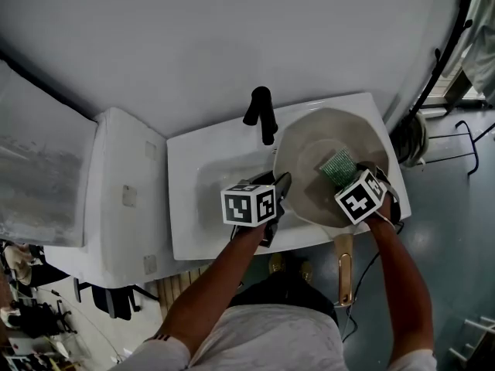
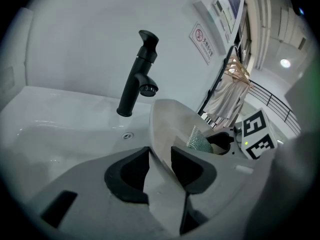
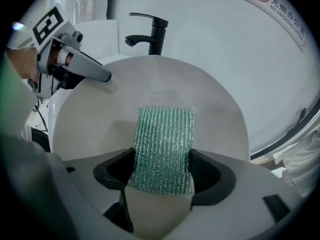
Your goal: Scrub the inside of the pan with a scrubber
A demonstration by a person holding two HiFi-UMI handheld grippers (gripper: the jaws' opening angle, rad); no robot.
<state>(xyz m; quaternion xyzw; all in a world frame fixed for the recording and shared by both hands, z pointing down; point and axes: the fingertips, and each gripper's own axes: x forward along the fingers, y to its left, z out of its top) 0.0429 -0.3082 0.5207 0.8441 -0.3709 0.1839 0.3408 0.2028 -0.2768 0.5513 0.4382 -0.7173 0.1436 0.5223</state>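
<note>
A beige pan [image 1: 325, 134] is held tilted over the right end of the white sink [image 1: 203, 184]. Its handle [image 1: 344, 265] points back toward me. My left gripper [image 1: 280, 195] is shut on the pan's left rim; in the left gripper view the rim [image 2: 159, 134] runs between the two black pads. My right gripper [image 1: 352, 178] is shut on a green mesh scrubber [image 1: 338, 166], which lies flat against the inside of the pan. In the right gripper view the scrubber [image 3: 164, 146] sticks out from between the jaws onto the pan's bottom [image 3: 150, 84].
A black faucet [image 1: 261, 113] stands at the sink's back edge, just left of the pan. A white unit [image 1: 124, 199] adjoins the sink on the left. A black stand [image 1: 441, 60] and cables are on the floor at right.
</note>
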